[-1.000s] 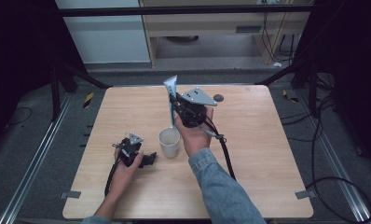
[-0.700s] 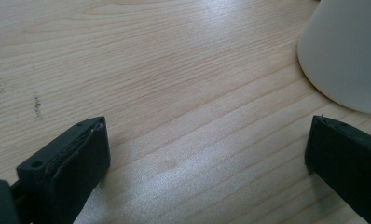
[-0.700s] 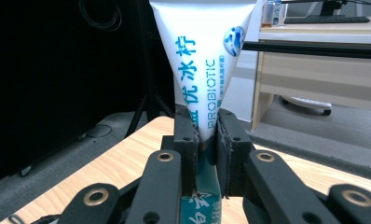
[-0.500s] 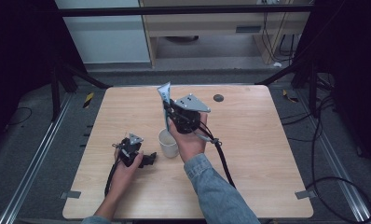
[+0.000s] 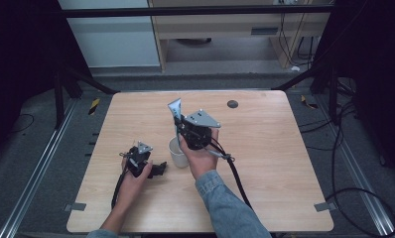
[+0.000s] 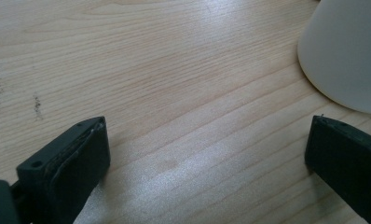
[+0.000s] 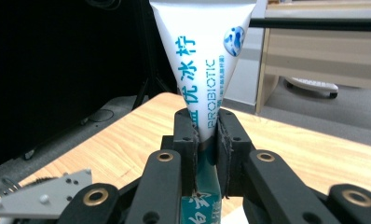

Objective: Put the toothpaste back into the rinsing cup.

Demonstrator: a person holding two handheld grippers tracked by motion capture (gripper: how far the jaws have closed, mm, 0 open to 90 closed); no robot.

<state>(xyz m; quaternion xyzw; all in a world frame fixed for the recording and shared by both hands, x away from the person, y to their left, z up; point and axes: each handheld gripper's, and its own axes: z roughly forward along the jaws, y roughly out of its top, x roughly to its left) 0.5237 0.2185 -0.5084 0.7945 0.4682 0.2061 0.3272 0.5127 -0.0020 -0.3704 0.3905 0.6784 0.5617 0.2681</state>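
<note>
two grippers, one cup, one tube on one wooden table (image 5: pixel 265 148). nearest, the left gripper (image 5: pixel 158 170) lies low on the table with its jaws wide apart, nothing between them. just beyond stands the white cup (image 5: pixel 178 151). above it the right gripper (image 5: pixel 178 123) is clamped on the white tube (image 5: pixel 175 107), flat end up. the right gripper view shows blue print and "probiotic" on the tube (image 7: pixel 203 70).

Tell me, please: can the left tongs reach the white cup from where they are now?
Probably yes. The left tongs lie open on the table, pointing toward the white cup, with bare wood between them. The right tongs hold the tube above the cup, not on its near side.
</note>
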